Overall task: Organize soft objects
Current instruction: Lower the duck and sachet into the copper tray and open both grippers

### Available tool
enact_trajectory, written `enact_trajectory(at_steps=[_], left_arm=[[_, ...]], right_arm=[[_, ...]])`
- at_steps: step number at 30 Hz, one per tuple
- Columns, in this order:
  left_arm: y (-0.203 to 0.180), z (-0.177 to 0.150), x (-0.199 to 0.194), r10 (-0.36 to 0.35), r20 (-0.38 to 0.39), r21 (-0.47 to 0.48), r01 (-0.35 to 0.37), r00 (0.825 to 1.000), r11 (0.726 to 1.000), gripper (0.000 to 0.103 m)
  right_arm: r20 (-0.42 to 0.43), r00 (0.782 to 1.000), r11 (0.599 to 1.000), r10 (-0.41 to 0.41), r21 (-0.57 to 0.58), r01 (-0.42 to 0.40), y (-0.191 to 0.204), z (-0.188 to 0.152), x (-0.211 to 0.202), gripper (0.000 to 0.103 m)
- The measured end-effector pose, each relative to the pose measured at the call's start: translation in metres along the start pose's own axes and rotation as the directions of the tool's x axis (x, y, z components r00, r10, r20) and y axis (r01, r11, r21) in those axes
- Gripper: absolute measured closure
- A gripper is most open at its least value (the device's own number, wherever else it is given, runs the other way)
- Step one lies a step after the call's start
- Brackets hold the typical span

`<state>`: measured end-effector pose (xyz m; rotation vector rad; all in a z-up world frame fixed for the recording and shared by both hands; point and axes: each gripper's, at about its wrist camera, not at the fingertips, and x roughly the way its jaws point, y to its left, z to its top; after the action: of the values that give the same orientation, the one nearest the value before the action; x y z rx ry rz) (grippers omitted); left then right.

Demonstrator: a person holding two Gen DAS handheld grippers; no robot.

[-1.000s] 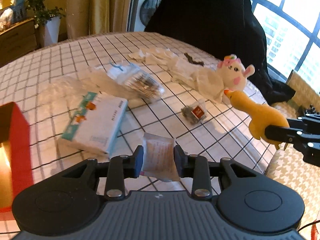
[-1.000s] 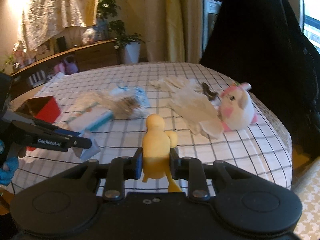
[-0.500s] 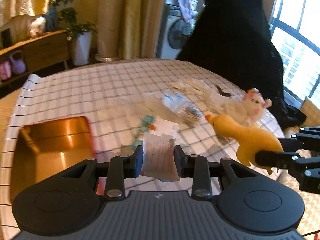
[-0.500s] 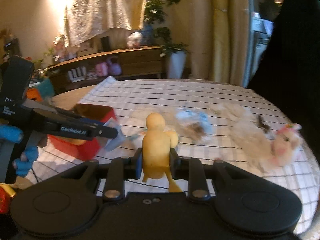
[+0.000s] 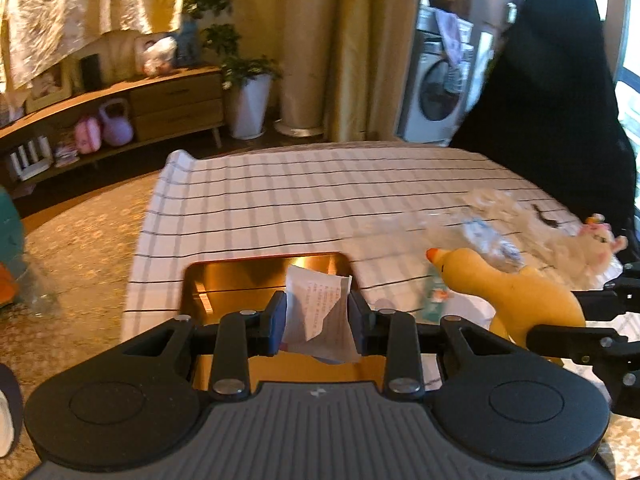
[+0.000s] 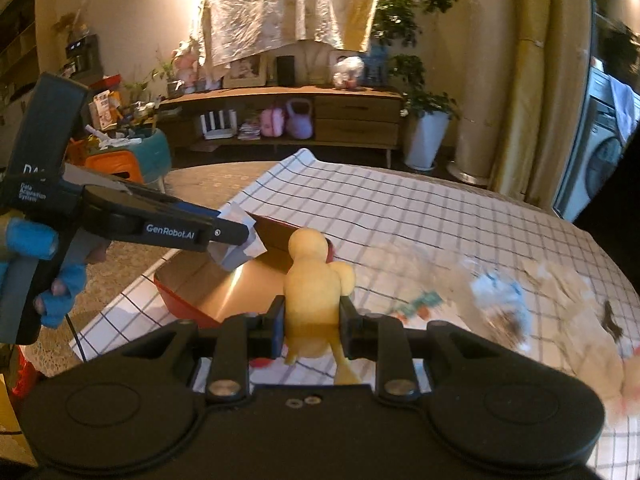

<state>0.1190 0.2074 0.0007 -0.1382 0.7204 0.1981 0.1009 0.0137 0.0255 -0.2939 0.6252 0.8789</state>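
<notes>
My left gripper (image 5: 318,322) is shut on a small white printed packet (image 5: 320,316) and holds it over the red box with a golden inside (image 5: 240,280) at the table's near left edge. In the right wrist view the left gripper (image 6: 234,240) and its packet (image 6: 236,250) hang above the same box (image 6: 224,292). My right gripper (image 6: 312,324) is shut on a yellow rubber chicken toy (image 6: 314,288), held just right of the box. The chicken also shows in the left wrist view (image 5: 508,288).
A checked cloth covers the table (image 5: 320,200). A tissue pack (image 6: 420,302), clear plastic bags (image 6: 496,300), crumpled white sheets (image 6: 560,280) and a white plush toy (image 5: 596,244) lie to the right. A black-draped chair (image 5: 560,100) stands behind.
Both grippers have swung left across the table with their loads. The left gripper with the packet is now over the red box, and the chicken is beside it.
</notes>
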Motion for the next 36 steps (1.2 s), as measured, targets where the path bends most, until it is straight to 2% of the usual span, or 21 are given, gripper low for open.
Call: enact_trajectory(at_steps=[6,11,21,27,36], left_arm=[[0.034,0.002,0.032,0.049,-0.039,-0.004,-0.049,0.998,0.999,0.071],[0.053,0.004,0.066,0.074,-0.091,-0.006,-0.075,0.993,0.997,0.071],[0.063,0.008,0.116,0.071,-0.169,0.022,-0.068,0.983,0.997,0.071],[0.060,0.006,0.134,0.081,-0.201,0.044,-0.074,0.976,0.996,0.071],[0.058,0.004,0.156,0.074,-0.266,0.047,-0.063,0.961,0.997,0.071]], right_arm=[[-0.041,0.999,0.999,-0.005,-0.054,0.002,0.025,0.019,0.048,0.078],[-0.102,0.994,0.996,-0.040,-0.079,0.032,0.036,0.030,0.097,0.078],[-0.232,0.968,0.986,-0.099,-0.156,0.064,0.051,0.030,0.178,0.078],[-0.275,0.954,0.978,-0.115,-0.202,0.060,0.059,0.023,0.199,0.079],[-0.307,0.945,0.973,-0.112,-0.226,0.041,0.065,0.014,0.207,0.076]])
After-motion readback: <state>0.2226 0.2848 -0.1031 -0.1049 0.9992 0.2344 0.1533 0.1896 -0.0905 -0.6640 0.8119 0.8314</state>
